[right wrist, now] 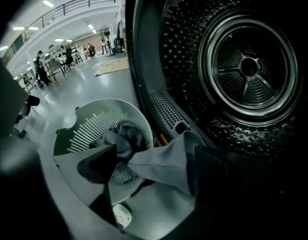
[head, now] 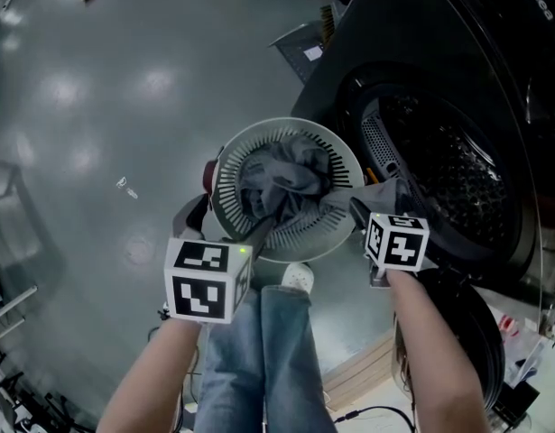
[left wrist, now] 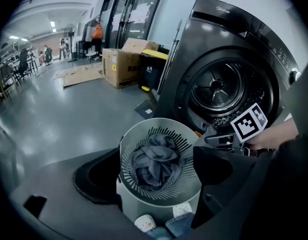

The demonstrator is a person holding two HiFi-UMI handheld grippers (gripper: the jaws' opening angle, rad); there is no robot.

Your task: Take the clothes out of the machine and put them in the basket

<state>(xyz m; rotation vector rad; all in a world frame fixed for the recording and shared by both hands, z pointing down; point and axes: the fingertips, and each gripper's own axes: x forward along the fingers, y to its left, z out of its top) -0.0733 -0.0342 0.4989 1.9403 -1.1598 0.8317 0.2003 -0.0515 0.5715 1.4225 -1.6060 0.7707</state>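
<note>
A round slatted grey basket stands on the floor in front of the dark machine's open drum, with crumpled grey clothes inside. My left gripper hovers at the basket's near rim, jaws wide and empty; in its own view it frames the basket. My right gripper is between basket and drum. In the right gripper view it stands open. A grey cloth stretches from the basket across the gap and lies against the right-hand finger, unpinched.
The drum is close on the right, and the machine's dark door hangs open by my right arm. Jeans legs and a white shoe are just behind the basket. Cardboard boxes stand far off.
</note>
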